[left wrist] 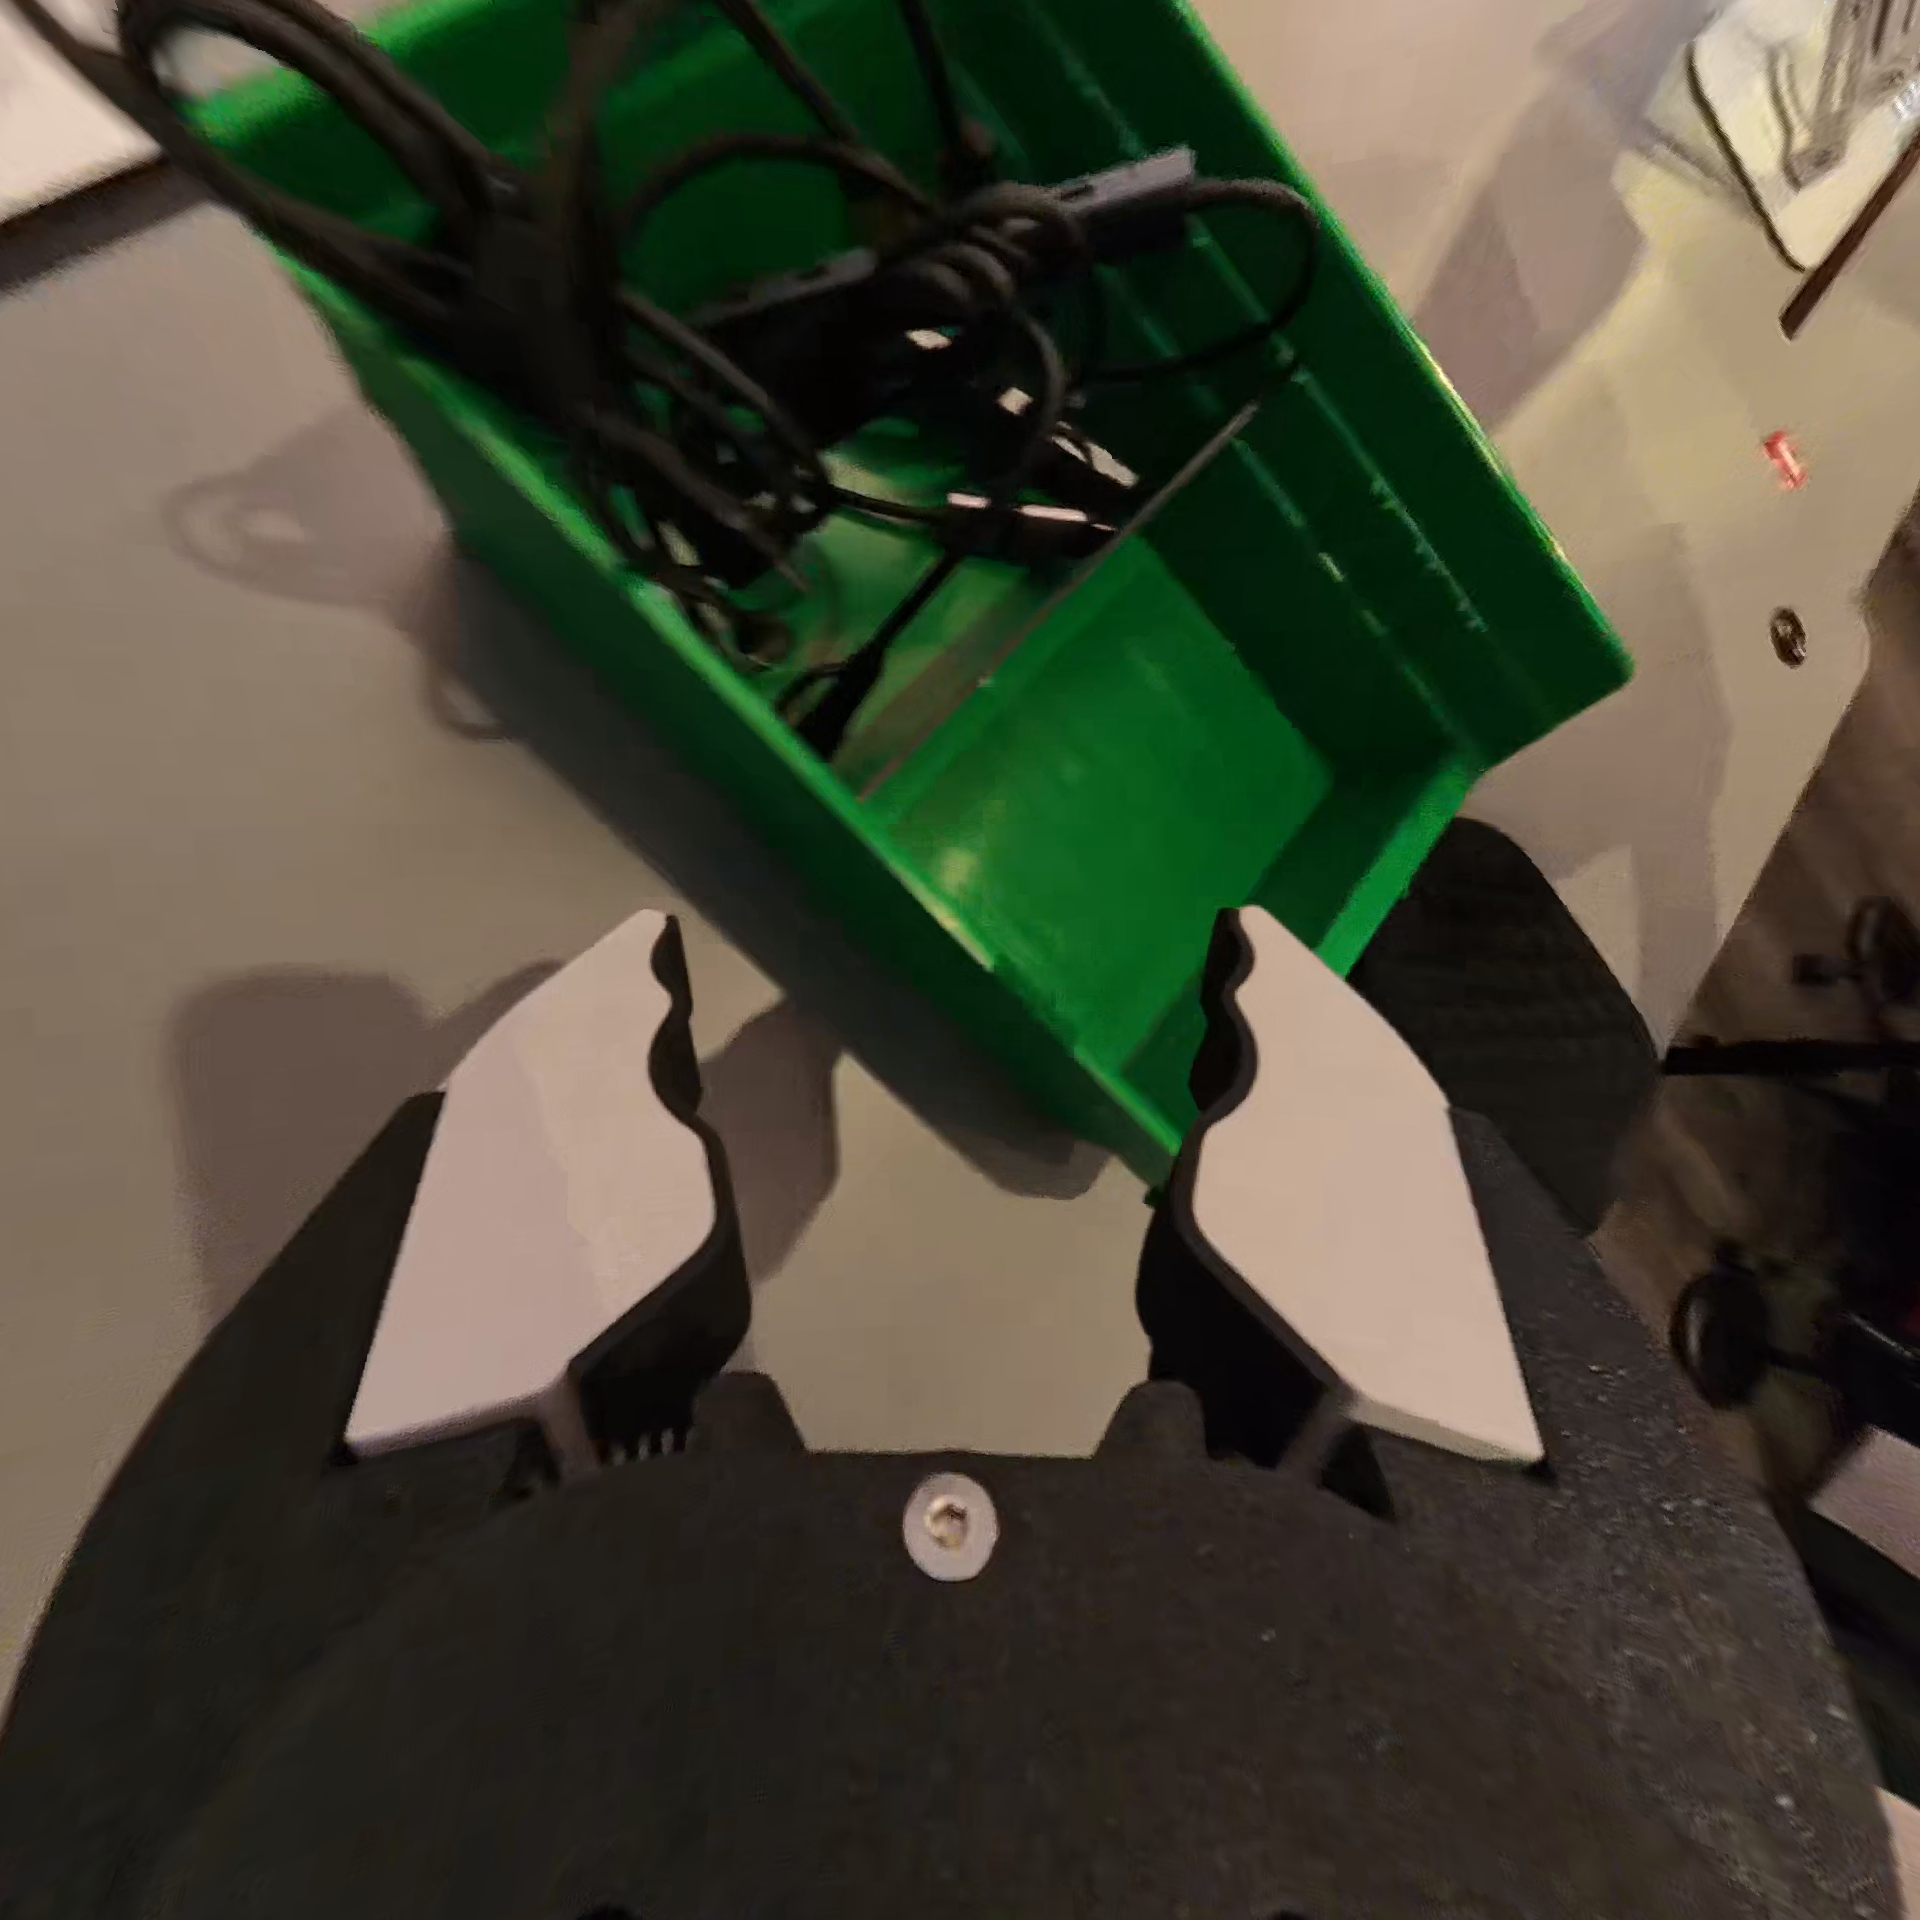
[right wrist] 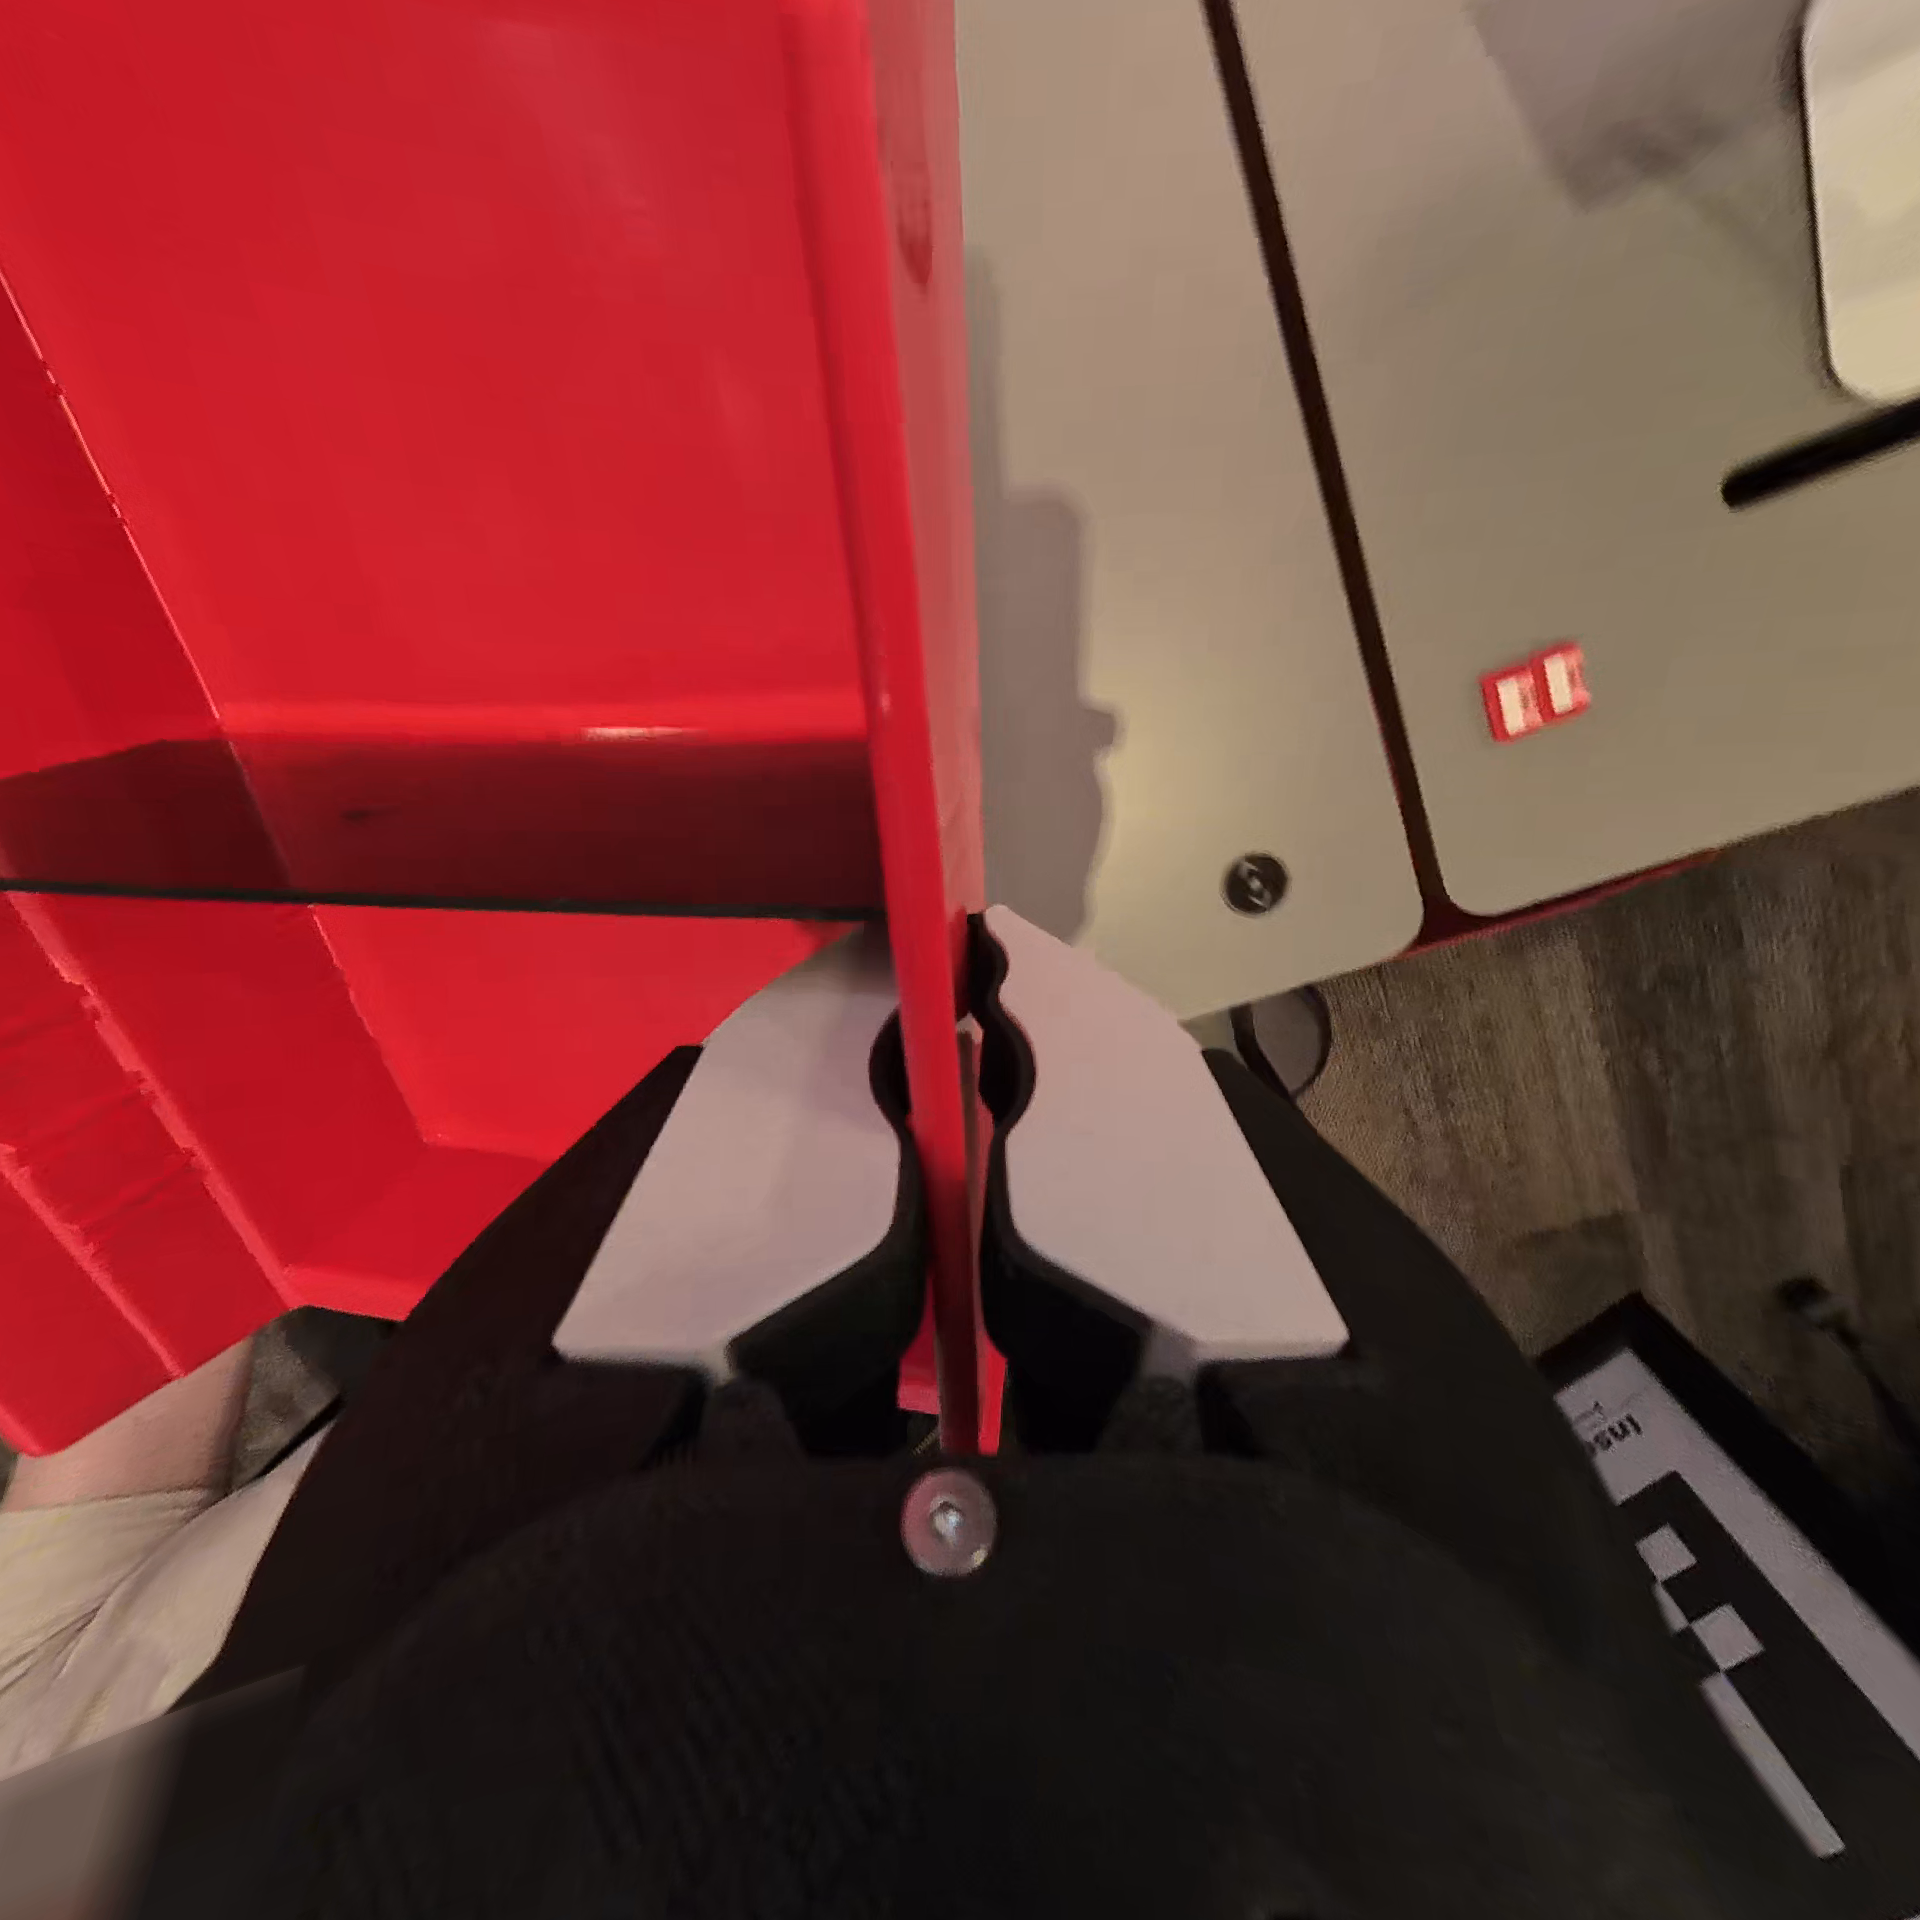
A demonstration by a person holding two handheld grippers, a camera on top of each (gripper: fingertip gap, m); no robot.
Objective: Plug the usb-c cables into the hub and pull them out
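- From my remote station, the left gripper (left wrist: pixel 951 935) stands with its jaws wide apart and nothing between them, above the pale table (left wrist: pixel 208 727), just short of the near corner of the green bin (left wrist: pixel 1143 831).
- The green bin sits on the table at a slant. A thin divider (left wrist: pixel 1049 623) splits it; the near compartment shows only bare floor.
- In the far compartment I see the usb-c cables (left wrist: pixel 831 343): thin, black, matte cords tangled in a loose heap of loops, with one loop hanging over the far-left rim. Several small plug ends show pale metallic tips among the cords.
- Grey bar-shaped pieces (left wrist: pixel 1132 182) lie in the tangle; blur prevents me from telling whether either is the hub.
- The right gripper (right wrist: pixel 940 966) is clamped narrow on the side wall of a red bin (right wrist: pixel 520 416), one finger inside the wall and one outside.
- The red bin's interior, as far as visible, shows a divider (right wrist: pixel 416 896) and bare red floor.
- Beyond the wall I see the table (right wrist: pixel 1143 520) and a small red marker (right wrist: pixel 1536 688) on a neighbouring panel.
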